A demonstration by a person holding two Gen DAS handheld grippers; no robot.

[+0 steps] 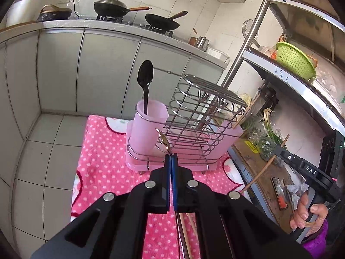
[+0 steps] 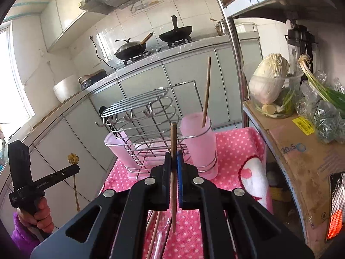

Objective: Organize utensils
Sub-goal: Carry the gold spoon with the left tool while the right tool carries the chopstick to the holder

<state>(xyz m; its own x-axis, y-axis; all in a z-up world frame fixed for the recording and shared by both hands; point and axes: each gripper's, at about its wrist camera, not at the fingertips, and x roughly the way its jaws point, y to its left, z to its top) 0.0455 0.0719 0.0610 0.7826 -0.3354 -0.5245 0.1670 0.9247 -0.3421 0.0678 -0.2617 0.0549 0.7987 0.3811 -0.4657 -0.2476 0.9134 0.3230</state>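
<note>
- Where the pink dotted cloth (image 1: pixel 103 151) is spread, a wire rack (image 1: pixel 194 116) is seen standing on it, with a pink cup held at each end.
- Behind the rack, grey cabinets (image 1: pixel 103 73) are seen under a counter on which two woks (image 2: pixel 131 48) sit on the stove.
- To one side, a shelf (image 2: pixel 301 151) is loaded with a cabbage (image 2: pixel 269 77) and scallions (image 2: pixel 319 86).
- One cup (image 1: pixel 148 125) is occupied by a black spoon (image 1: pixel 145 79), bowl upward.
- The other cup (image 2: pixel 199 144) is occupied by a single chopstick (image 2: pixel 207 90), leaning out over its rim.
- The left gripper (image 1: pixel 171 157) is held just in front of the rack; its pads are pressed together on a thin gold utensil (image 2: pixel 74 172), whose flower-shaped end is seen above the fingers in the right view.
- The right gripper (image 2: pixel 173 161) is closed on a second chopstick (image 2: pixel 173 172), held nearly upright between the pads, its tip reaching above them in front of the rack.
- More utensils (image 2: pixel 155 233) are glimpsed lying on the cloth below the right gripper; their kind cannot be told clearly.
</note>
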